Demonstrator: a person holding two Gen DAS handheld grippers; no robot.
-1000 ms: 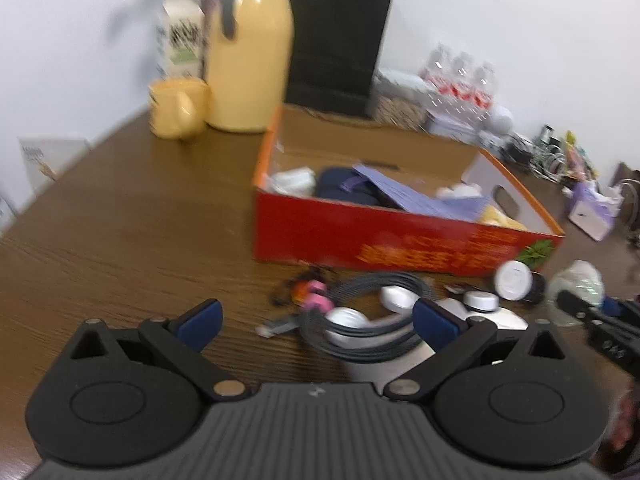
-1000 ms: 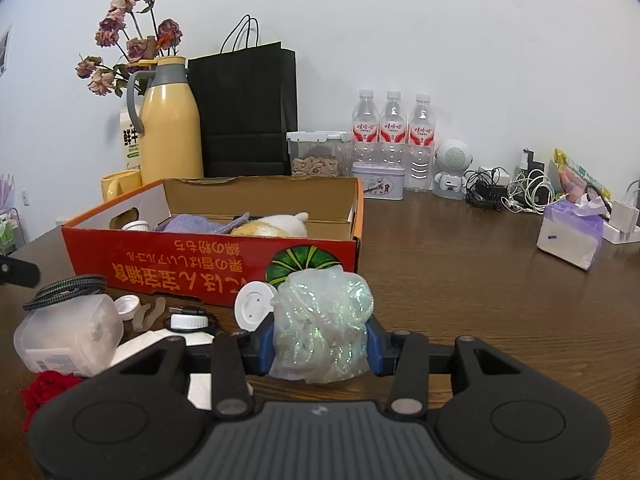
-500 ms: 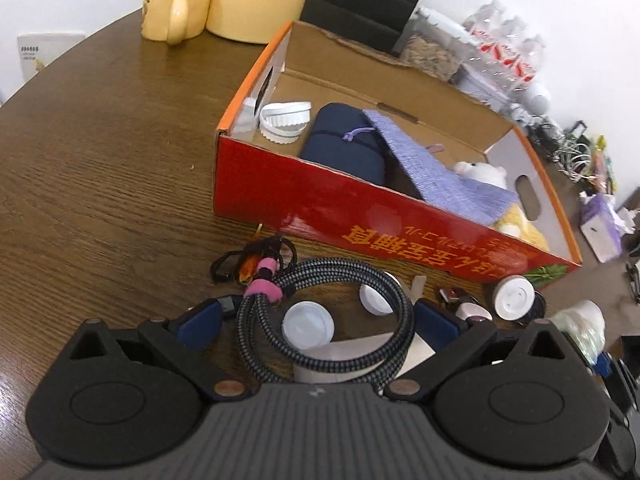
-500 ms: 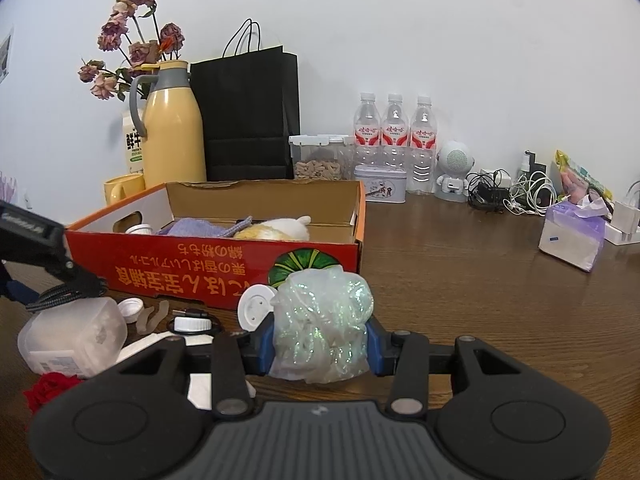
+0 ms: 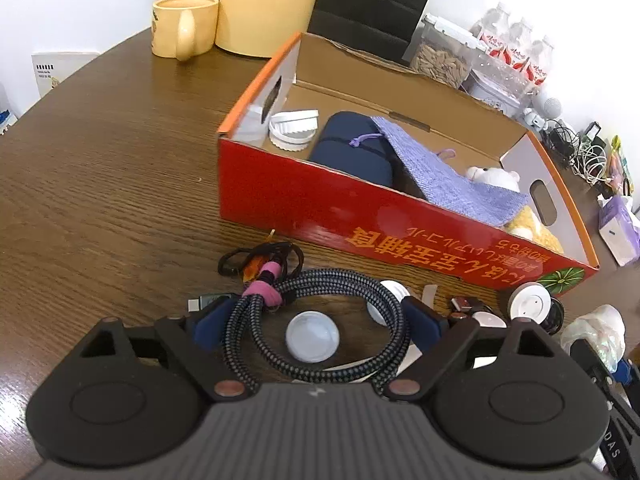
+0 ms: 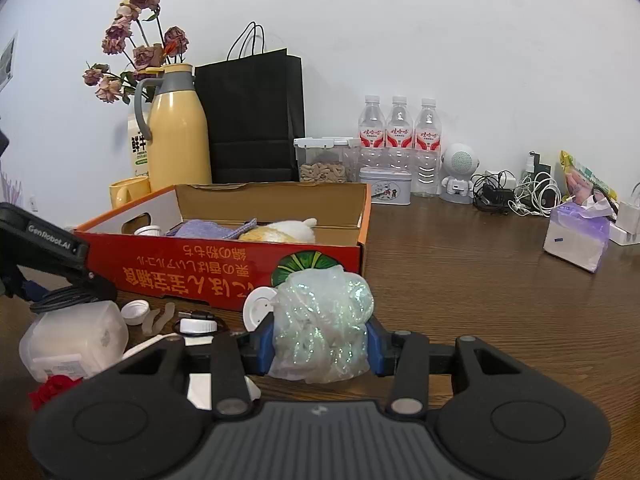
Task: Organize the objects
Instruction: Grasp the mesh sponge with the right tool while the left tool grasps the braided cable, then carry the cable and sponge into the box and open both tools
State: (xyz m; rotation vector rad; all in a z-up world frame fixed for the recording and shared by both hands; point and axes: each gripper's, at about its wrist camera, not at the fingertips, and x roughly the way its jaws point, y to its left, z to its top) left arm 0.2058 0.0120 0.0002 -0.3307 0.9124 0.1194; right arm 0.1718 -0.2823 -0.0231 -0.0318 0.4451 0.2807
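A red cardboard box (image 5: pixel 360 216) (image 6: pixel 224 276) stands on the brown table and holds a navy pouch (image 5: pixel 352 152), a purple cloth (image 5: pixel 448 180), white lids and a plush toy (image 5: pixel 496 178). My left gripper (image 5: pixel 316 320) is open, its fingers on either side of a coiled braided cable (image 5: pixel 340 320) that lies on a white plastic container with a round cap (image 5: pixel 312 336). My right gripper (image 6: pixel 320 344) is shut on a shiny translucent mesh ball (image 6: pixel 320 328), held in front of the box's near right corner.
Small caps, a USB plug and hair ties (image 5: pixel 256 260) lie in front of the box. A yellow mug (image 5: pixel 184 26), yellow jug (image 6: pixel 176 140), black bag (image 6: pixel 252 116), water bottles (image 6: pixel 396 136), tissue pack (image 6: pixel 576 240) and chargers line the back.
My left gripper has tilted down and come closer over the coiled cable, so its fingers now straddle it. My right gripper holds the mesh ball in nearly the same place.
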